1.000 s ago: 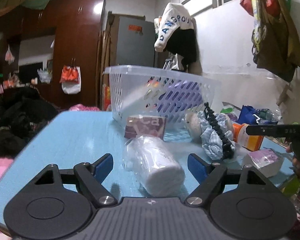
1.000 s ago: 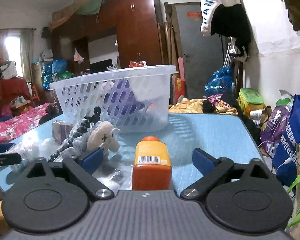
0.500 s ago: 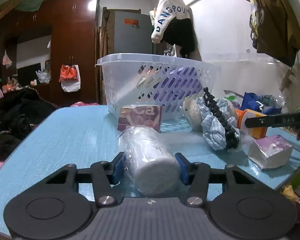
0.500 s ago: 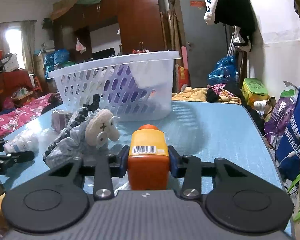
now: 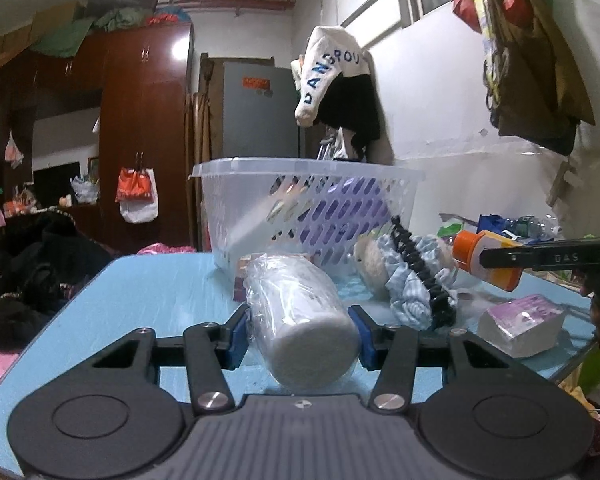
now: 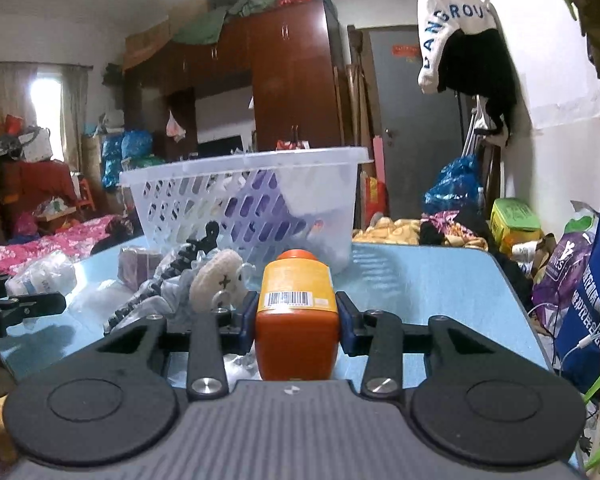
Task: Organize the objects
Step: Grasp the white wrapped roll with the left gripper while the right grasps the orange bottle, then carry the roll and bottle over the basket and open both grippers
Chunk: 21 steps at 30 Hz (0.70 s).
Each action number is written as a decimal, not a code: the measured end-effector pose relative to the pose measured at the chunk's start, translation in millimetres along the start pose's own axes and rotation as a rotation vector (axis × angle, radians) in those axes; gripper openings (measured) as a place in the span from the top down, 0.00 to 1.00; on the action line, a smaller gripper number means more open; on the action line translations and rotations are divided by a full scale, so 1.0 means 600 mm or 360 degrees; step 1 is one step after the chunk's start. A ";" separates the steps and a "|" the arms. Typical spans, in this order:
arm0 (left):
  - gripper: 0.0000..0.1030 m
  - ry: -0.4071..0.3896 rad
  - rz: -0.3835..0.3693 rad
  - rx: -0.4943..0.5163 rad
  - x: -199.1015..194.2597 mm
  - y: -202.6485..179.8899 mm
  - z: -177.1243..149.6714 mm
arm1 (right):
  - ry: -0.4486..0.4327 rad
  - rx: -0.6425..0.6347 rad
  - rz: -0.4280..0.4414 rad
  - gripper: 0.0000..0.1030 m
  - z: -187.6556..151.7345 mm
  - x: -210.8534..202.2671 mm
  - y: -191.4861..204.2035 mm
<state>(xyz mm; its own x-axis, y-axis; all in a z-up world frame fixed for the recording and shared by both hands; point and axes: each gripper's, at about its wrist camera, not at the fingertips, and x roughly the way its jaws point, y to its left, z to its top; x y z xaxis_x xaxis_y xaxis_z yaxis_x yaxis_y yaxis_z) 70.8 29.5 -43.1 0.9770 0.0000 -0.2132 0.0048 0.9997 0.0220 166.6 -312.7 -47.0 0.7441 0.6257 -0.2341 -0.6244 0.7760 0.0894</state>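
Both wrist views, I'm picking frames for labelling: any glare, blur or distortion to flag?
Left wrist view: glare spot on the wardrobe door; the basket and table look slightly smeared; fisheye bends the room's edges and darkens the corners. Right wrist view: the window is blown out; the orange bottle is sharp enough to show its barcode; same fisheye bending.

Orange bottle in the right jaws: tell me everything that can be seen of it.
The orange bottle looks like plastic, with an orange body, an orange cap and a yellow label bearing a barcode. It lies along the right gripper, cap pointing toward the white basket, with the blue pads pressed on both its sides. In the left wrist view it appears lifted off the blue table, tilted. What it contains cannot be read.
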 end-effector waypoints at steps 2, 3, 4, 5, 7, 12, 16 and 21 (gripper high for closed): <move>0.47 -0.0018 -0.0008 0.0010 -0.002 -0.002 0.000 | -0.0030 0.0012 0.0000 0.58 -0.002 -0.003 -0.001; 0.47 -0.0023 -0.0014 0.0012 -0.003 -0.002 0.001 | -0.0046 0.0016 0.0003 0.58 -0.002 -0.005 -0.001; 0.47 -0.0029 -0.0021 0.0014 -0.004 -0.003 0.001 | -0.0060 0.0022 0.0005 0.58 -0.002 -0.006 -0.001; 0.47 -0.0036 -0.0025 0.0016 -0.005 -0.003 0.001 | -0.0078 0.0034 0.0000 0.58 -0.002 -0.008 -0.002; 0.47 -0.0057 -0.0032 0.0021 -0.008 -0.001 0.001 | -0.0098 0.0048 0.0000 0.58 -0.002 -0.009 -0.005; 0.47 -0.0098 -0.0034 0.0031 -0.013 0.003 0.005 | -0.0122 0.0054 -0.0003 0.58 0.000 -0.011 -0.006; 0.47 -0.0123 -0.0036 0.0038 -0.016 0.003 0.007 | -0.0151 0.0069 -0.0013 0.58 0.002 -0.016 -0.006; 0.47 -0.0160 -0.0066 0.0025 -0.021 0.010 0.020 | -0.0180 0.0056 0.0012 0.58 0.026 -0.028 0.003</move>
<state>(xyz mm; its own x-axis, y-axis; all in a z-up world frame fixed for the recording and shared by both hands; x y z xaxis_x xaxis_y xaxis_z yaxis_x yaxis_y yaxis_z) 61.3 35.1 -28.7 0.9924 -0.0447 -0.1150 0.0485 0.9983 0.0310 156.7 -320.4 -27.9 0.7628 0.6348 -0.1230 -0.6227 0.7724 0.1252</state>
